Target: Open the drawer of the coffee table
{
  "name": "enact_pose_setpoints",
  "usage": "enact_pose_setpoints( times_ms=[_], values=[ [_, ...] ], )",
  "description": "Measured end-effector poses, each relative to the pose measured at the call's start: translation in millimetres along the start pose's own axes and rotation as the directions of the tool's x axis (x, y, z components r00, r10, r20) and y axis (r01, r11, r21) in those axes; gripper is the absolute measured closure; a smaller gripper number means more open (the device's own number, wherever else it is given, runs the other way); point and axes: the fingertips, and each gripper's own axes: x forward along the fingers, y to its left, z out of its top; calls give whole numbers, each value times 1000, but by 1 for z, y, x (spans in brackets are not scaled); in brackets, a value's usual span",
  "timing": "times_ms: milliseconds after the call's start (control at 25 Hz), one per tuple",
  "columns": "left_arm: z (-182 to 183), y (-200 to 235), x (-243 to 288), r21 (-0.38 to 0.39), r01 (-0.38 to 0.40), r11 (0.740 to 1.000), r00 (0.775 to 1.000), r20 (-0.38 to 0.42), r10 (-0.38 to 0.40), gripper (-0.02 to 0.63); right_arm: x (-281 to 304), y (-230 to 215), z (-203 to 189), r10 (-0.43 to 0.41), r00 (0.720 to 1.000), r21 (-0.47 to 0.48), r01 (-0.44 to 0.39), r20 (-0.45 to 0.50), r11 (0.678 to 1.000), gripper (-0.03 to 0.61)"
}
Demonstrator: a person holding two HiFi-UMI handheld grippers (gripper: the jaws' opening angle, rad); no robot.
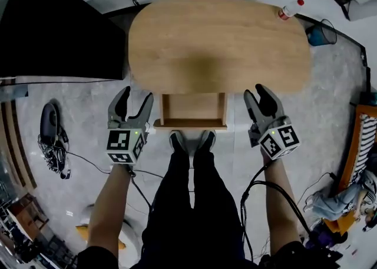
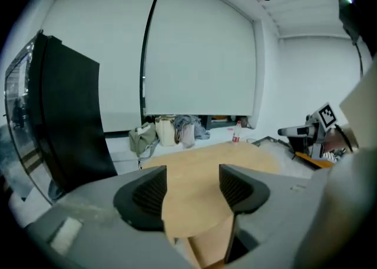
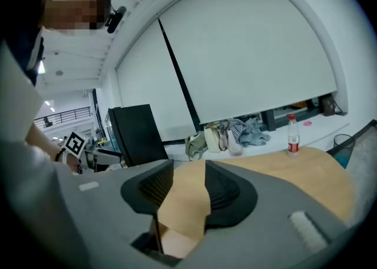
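So the drawer (image 1: 193,110) is pulled out of the near side of the wooden coffee table (image 1: 218,44), open, just beyond the person's shoes (image 1: 192,140). Left tongs (image 1: 135,98) are spread wide with nothing in them, just left of the drawer. Right tongs (image 1: 257,92) have a narrower gap, also empty, off to its right. Red-capped bottle (image 1: 290,9) sits by the table's far right corner.

You stand in a lab-like workroom: cables (image 1: 54,149) trail over the pale floor (image 1: 336,109), white blinds (image 2: 200,50) cover the far wall, bags (image 2: 143,138) heap below them, and a black panel (image 1: 53,32) stands beside the table (image 1: 218,44).
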Motion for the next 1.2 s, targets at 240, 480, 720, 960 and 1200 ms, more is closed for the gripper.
enact_pose_setpoints(
  times_ms=[240,480,720,960,1200],
  values=[
    [138,-30,-48,-35,66,997,978,201,-57,462,-10,57,98,27,993,1,-28,114,1000,460],
    [232,-68,-93,30,123,992,935,332,-126,521,-20,113,182,70,981,-98,-53,180,994,500],
    [309,-74,-122,69,105,992,893,432,-125,553,-26,147,278,79,955,-185,-26,286,982,553],
    [378,-82,-159,101,80,992,834,539,-122,612,-43,179,352,107,920,-280,3,378,960,578],
    [428,-97,-200,165,73,984,761,628,-162,612,-61,205,396,115,900,-354,45,420,934,579]
  ],
)
